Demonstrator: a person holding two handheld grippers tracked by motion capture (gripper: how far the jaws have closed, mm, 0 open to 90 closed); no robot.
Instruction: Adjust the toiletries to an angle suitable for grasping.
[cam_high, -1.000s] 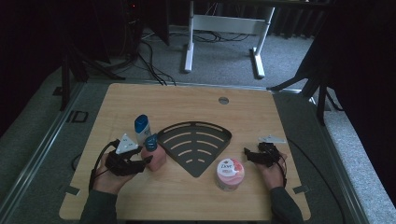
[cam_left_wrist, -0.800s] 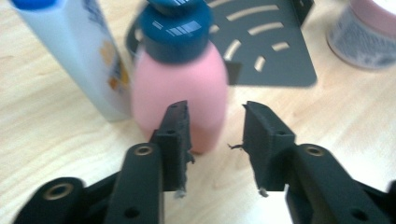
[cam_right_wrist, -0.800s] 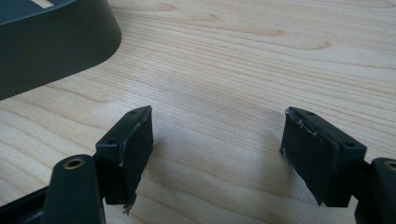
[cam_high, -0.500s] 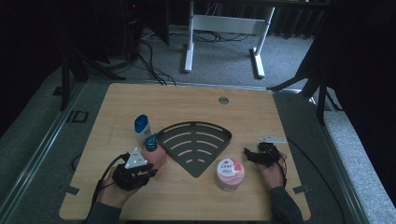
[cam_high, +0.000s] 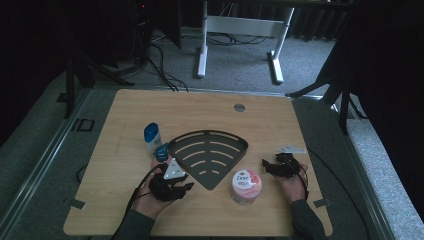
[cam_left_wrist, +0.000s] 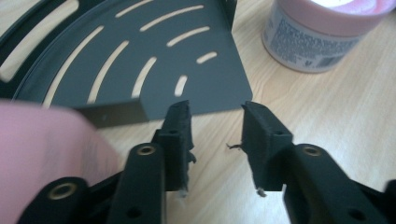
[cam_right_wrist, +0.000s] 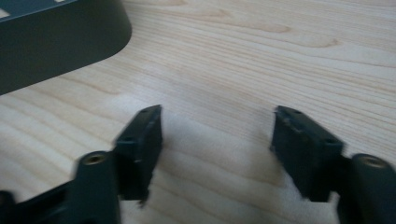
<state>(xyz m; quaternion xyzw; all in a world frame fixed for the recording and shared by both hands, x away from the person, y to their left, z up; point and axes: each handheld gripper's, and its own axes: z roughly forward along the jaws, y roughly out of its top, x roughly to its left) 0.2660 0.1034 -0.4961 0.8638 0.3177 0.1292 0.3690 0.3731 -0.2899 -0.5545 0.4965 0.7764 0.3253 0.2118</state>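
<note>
Your left tool (cam_high: 186, 185) sat low on the tabletop (cam_high: 120, 150), just beside the pointed corner of the dark slotted rack (cam_high: 210, 155). In the left gripper view that tool (cam_left_wrist: 215, 119) had its jaws a narrow gap apart with nothing between them, their tips just short of the rack (cam_left_wrist: 140, 60) and its near point. A blurred pink shape (cam_left_wrist: 46, 154) crowded the lower left of that view, close against the tool; I could not tell whether it touched the jaw. From above, a small bottle with a blue cap (cam_high: 162, 152) stood right behind your left hand (cam_high: 150, 200), against the rack's left edge, and a taller white bottle with a blue top (cam_high: 152, 138) stood a little farther back.

The pink-lidded round tub (cam_high: 245, 186) rested on the tabletop just off the rack's right edge, between your two hands; its labelled side (cam_left_wrist: 317, 39) showed in the left gripper view.

Your right tool (cam_high: 265, 167) lay near the tub, on its right, apart from it. In the right gripper view its jaws (cam_right_wrist: 217, 126) were spread wide over bare wood, holding nothing, with the rack's rounded wall (cam_right_wrist: 56, 42) at upper left.
</note>
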